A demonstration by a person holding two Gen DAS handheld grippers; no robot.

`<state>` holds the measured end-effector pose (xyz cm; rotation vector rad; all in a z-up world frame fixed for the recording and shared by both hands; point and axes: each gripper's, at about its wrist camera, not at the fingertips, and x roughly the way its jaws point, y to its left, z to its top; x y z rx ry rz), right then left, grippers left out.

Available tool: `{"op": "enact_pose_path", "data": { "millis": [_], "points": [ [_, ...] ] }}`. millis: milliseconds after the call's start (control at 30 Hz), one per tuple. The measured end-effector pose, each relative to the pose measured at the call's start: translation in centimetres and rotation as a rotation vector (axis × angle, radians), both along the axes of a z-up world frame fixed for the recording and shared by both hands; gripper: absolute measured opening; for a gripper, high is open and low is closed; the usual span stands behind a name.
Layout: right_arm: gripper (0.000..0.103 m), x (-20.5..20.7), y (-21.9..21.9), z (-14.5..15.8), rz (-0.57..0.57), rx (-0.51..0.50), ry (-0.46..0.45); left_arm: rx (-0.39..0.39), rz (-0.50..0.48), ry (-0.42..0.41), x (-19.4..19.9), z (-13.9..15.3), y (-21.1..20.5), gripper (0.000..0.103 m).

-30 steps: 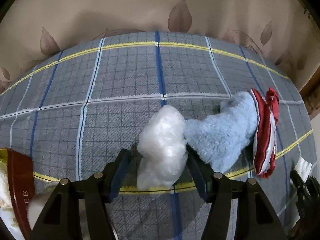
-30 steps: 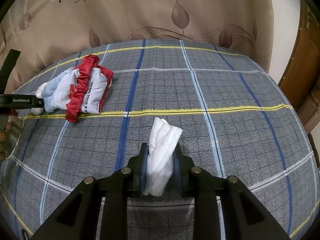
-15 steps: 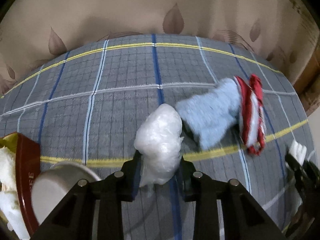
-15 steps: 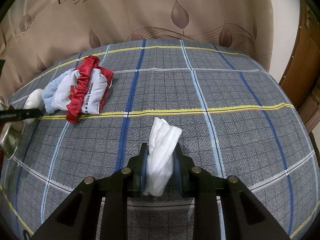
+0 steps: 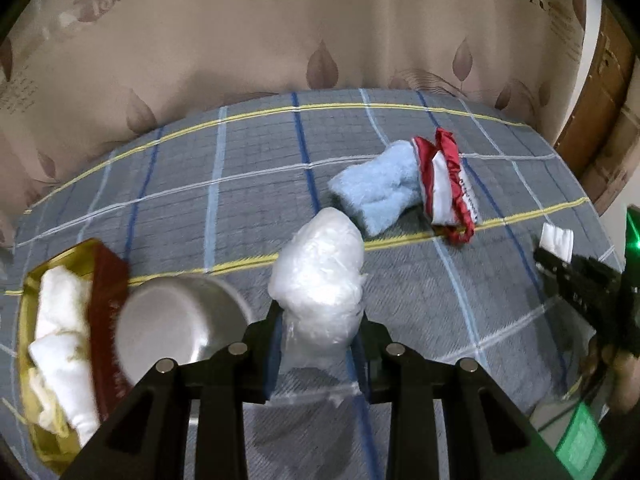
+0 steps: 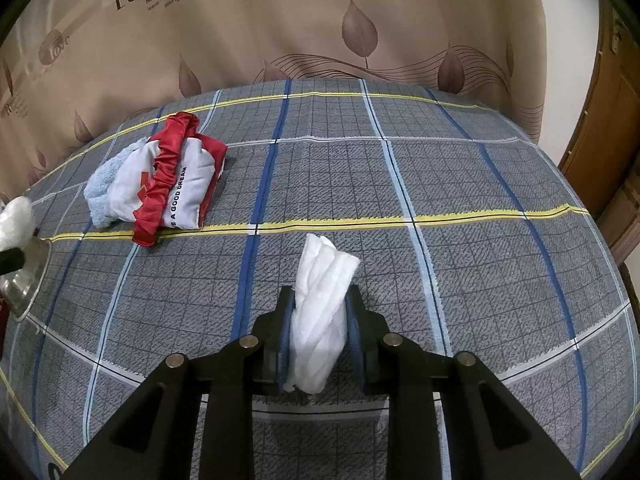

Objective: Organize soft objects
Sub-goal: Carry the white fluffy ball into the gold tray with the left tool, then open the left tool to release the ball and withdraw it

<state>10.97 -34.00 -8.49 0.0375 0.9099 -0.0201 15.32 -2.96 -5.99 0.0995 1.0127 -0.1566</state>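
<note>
My left gripper [image 5: 318, 330] is shut on a crumpled clear plastic bag [image 5: 320, 268] and holds it above the plaid cloth, right of a steel bowl [image 5: 176, 324]. My right gripper [image 6: 318, 336] is shut on a folded white cloth [image 6: 322, 300], held low over the cloth-covered table. A fluffy light-blue towel [image 5: 378, 186] lies on the table touching a red-and-white fabric pouch [image 5: 446, 186]; both show in the right wrist view, the towel [image 6: 102, 184] behind the pouch [image 6: 172, 180]. The right gripper with its white cloth [image 5: 556, 240] shows at the left view's right edge.
A gold and dark-red tin [image 5: 60, 344] with white cloths in it stands at the left, next to the steel bowl, which also shows in the right wrist view [image 6: 24, 280]. A beige leaf-print curtain [image 6: 320, 20] hangs behind the table. A wooden door [image 6: 612, 120] is at the right.
My left gripper closed on the plastic bag and lifted it back and away from the blue towel, bringing the bowl and tin into view. The right gripper kept still with its white cloth.
</note>
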Motion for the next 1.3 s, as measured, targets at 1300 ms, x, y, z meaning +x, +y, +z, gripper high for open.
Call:
{"op": "enact_pose_path", "data": {
  "millis": [1300],
  "points": [
    [0.024,0.0,0.2,-0.1,-0.001,0.001,-0.002,0.046,0.437,-0.016,-4.2,2.3,24.4,0.030]
  ]
}}
